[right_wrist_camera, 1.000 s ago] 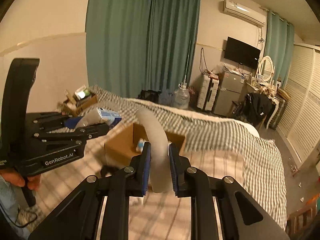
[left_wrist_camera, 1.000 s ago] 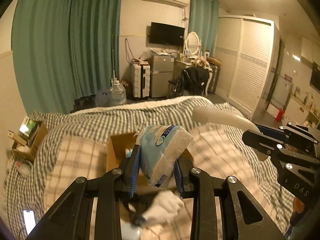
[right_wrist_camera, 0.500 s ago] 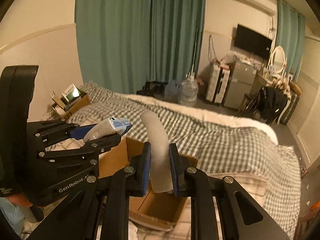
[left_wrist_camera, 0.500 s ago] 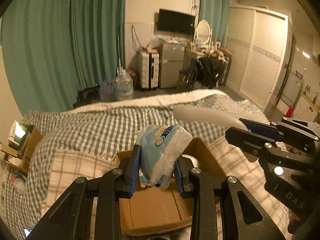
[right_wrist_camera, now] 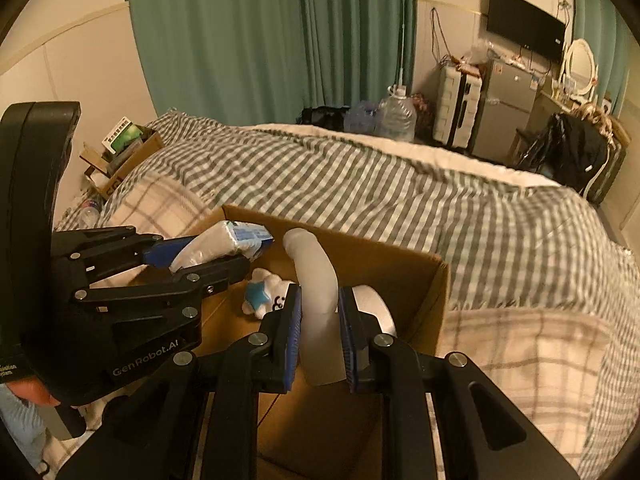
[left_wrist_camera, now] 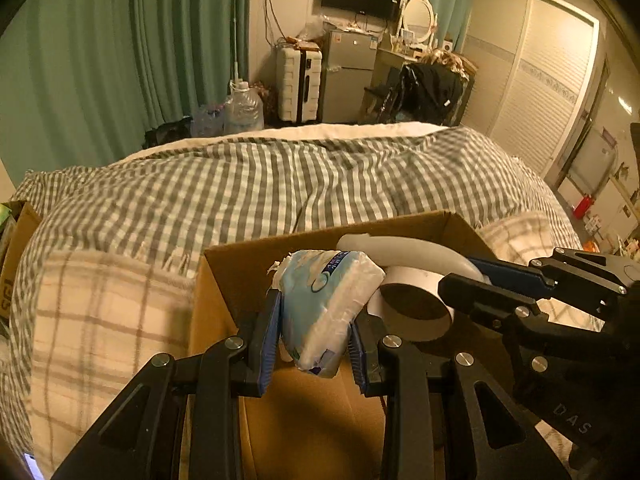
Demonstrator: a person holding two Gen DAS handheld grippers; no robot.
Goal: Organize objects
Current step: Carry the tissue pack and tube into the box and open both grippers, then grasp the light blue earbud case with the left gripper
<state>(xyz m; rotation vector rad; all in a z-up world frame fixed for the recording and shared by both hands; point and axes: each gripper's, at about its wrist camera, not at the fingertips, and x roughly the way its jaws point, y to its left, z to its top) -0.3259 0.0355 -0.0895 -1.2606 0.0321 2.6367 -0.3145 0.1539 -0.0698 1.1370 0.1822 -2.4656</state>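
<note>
Bedroom, checked bedding (left_wrist_camera: 280, 184) under open brown cardboard box (left_wrist_camera: 240, 256). Left gripper (left_wrist_camera: 314, 344) clenched on blue-white plastic tissue pack (left_wrist_camera: 324, 300); right gripper (right_wrist_camera: 319, 328), at three o'clock, grasping curved pale grey tube (right_wrist_camera: 316, 276). Both above box. Best lowered well inside, released clear of white plush toy (right_wrist_camera: 264, 294).

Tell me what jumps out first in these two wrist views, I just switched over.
Both grippers hang over the open cardboard box on the checked bed. The left gripper is shut on a pale blue tissue pack; the right gripper is shut on a curved white object. Inside the box lies a small white plush with a blue star.
</note>
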